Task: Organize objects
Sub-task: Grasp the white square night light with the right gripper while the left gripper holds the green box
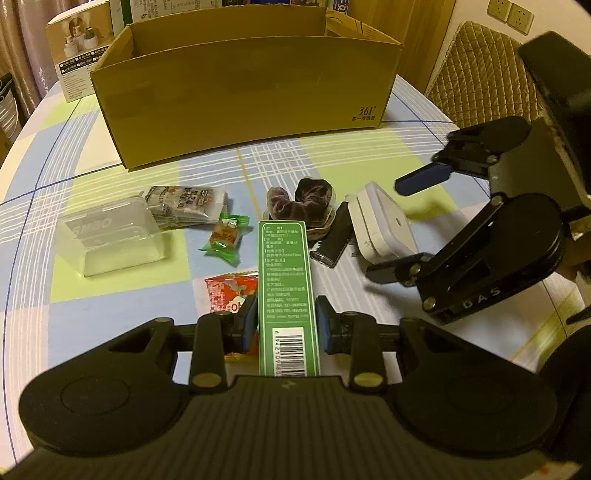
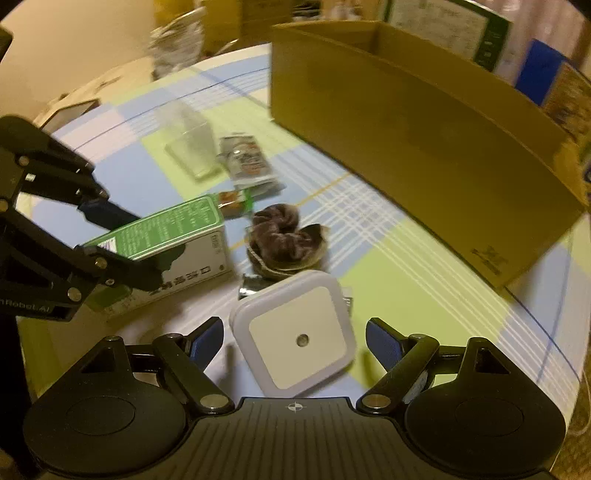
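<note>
Left gripper [image 1: 286, 325]: blue pads clamped on both long sides of the green carton [image 1: 286, 291], which points forward over the checked tablecloth [image 1: 110, 314] toward the open cardboard box [image 1: 243, 96] at the far side. Right gripper [image 2: 295, 341]: fingers spread wide, flanking the white square night light [image 2: 295, 332] without touching it. Brown scrunchie [image 2: 284, 236] lies just beyond the light; clear plastic case [image 1: 110, 236], green-wrapped candy [image 1: 223, 238] and red snack packet [image 1: 231, 291] lie to the carton's left.

Checked tablecloth [image 1: 110, 147]; behind it, a printed carton [image 1: 79, 55], a quilted chair [image 1: 480, 74] and wall sockets [image 1: 509, 14].
</note>
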{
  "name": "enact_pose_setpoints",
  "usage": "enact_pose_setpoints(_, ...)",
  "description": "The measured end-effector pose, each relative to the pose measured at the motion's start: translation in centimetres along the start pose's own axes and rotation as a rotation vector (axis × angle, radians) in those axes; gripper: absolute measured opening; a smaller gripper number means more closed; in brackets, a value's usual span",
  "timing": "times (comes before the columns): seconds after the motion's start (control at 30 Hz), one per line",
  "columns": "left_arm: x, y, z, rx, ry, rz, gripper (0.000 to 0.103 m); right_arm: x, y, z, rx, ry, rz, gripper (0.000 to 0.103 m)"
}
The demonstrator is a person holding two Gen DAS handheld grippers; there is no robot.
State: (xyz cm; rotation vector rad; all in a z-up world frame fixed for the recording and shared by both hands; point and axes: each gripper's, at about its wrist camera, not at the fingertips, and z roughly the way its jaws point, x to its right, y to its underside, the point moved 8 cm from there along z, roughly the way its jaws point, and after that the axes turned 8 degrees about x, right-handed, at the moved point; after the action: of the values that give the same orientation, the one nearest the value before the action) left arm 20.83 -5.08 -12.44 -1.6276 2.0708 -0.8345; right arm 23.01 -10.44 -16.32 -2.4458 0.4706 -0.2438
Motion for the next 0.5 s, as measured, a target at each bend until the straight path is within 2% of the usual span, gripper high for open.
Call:
enact_pose_setpoints(0.07, -0.1, 0.0, 0.0, 0.001, 0.001, -0.006, 0.028, -0.1, 0.2, 0.3, -0.016, -0.017, 0.008, 0.080)
enact_pose_setpoints(0.1, -0.1, 0.0, -0.1, 0.003, 0.002, -0.007, 0.028, -0.1, 0.3, 0.3, -0.023, -0.006, 0.019, 0.069)
enact_pose_setpoints(0.13, -0.1, -0.1, -0.1, 0.005, 0.002, -0.008, 0.028, 0.0, 0.3, 0.2, -0.027, 0.009, 0.032, 0.067)
enact_pose_setpoints(0.37, 0.1, -0.5, 0.2, 0.003, 0.006, 0.014, 0.028, -1.6, 1.0, -0.8, -0.034, 0.008, 0.098, 0.065)
enact_pose_setpoints(0.5, 0.2, -0.6, 0.5, -0.011, 0.003, 0.042, 0.028, -2.1, 1.0, -0.8, -0.038, -0.003, 0.066, 0.066)
